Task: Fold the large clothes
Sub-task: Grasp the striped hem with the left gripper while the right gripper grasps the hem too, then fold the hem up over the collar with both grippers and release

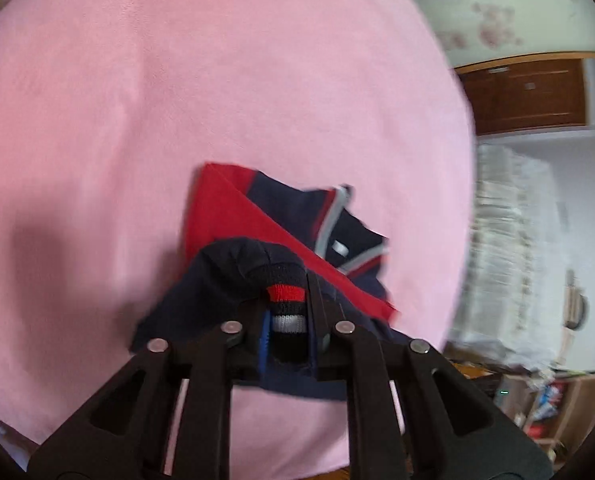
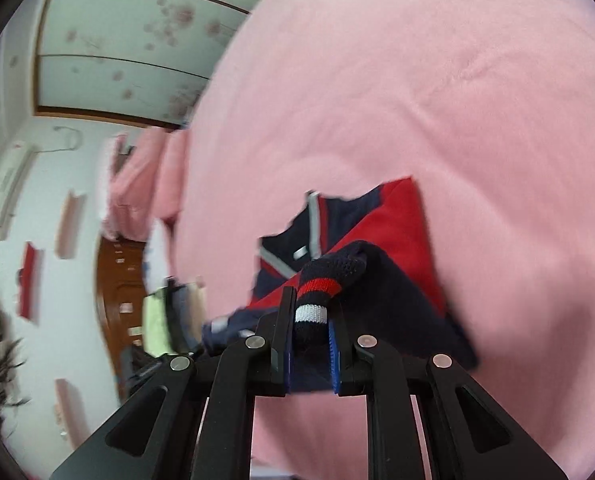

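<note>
Black linkage arms are filling the bottom of both wrist views, running up to the fingers; in the left wrist view the left gripper [image 1: 287,320] is pinching a ribbed knit cuff [image 1: 284,300], navy with a red band and a white band, between its two fingers, which are standing nearly together with only the bunched cuff between them; a blue pad is showing on the inner face of the left-hand finger [image 1: 262,340]; in the right wrist view the right gripper [image 2: 309,320] is likewise clamping the other cuff [image 2: 317,292], also navy with red and white bands, and blue pads are lining both fingers [image 2: 334,354]; each cuff is arching up out of the jaws and trailing into a navy sleeve that is hanging below the gripper; the garment [image 1: 297,216], a navy and red jacket with grey and red trim along its opening and a small white label, is lying partly folded on the pink bedcover [image 1: 177,100], just ahead of both grippers, with a red panel turned uppermost on one side; both pictures are blurring somewhat; beyond the bed's edge, a wooden cabinet [image 1: 533,96] and flowered sliding panels [image 2: 129,40] are showing, and a wall-mounted air conditioner [image 2: 7,188] is sitting at the far left of the right wrist view.
</note>
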A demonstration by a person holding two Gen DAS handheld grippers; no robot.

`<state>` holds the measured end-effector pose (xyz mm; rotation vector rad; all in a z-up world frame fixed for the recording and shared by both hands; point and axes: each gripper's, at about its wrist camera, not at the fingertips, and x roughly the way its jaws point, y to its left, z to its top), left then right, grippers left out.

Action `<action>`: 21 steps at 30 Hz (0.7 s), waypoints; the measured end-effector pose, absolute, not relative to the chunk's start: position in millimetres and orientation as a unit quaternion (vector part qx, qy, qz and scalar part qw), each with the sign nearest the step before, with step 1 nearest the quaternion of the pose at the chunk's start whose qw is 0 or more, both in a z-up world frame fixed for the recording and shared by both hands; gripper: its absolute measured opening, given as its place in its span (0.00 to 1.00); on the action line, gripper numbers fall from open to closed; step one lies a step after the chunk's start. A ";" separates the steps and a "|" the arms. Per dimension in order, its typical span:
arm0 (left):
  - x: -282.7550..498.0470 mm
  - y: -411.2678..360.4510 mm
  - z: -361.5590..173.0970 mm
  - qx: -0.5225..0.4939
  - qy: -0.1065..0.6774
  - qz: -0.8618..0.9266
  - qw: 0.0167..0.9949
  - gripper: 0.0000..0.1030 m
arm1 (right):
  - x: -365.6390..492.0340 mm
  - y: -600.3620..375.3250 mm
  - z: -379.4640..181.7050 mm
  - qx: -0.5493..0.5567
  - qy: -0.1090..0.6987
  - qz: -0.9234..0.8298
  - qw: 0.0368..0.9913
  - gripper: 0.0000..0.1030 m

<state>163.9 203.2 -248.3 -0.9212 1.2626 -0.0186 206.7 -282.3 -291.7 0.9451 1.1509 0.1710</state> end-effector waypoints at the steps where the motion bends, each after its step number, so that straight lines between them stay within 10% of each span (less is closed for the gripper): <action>1: 174.3 199.1 -252.1 -0.399 0.581 0.006 0.709 0.13 | 216.4 -281.5 -296.8 0.420 0.531 0.073 0.732 0.13; 6: 198.3 178.0 -235.9 -0.300 0.604 0.080 0.734 0.49 | 242.3 -279.3 -308.0 0.364 0.562 0.053 0.741 0.24; 8: 198.4 170.7 -212.1 -0.256 0.585 0.092 0.764 0.64 | 242.3 -272.9 -294.8 0.324 0.556 0.058 0.763 0.45; 15: 178.4 140.3 -178.5 -0.201 0.554 0.006 0.808 0.63 | 230.9 -259.5 -242.7 0.236 0.507 0.123 0.820 0.51; 21: 191.5 97.0 -235.8 -0.169 0.624 -0.042 0.762 0.19 | 236.5 -215.7 -272.9 0.237 0.550 0.224 0.769 0.22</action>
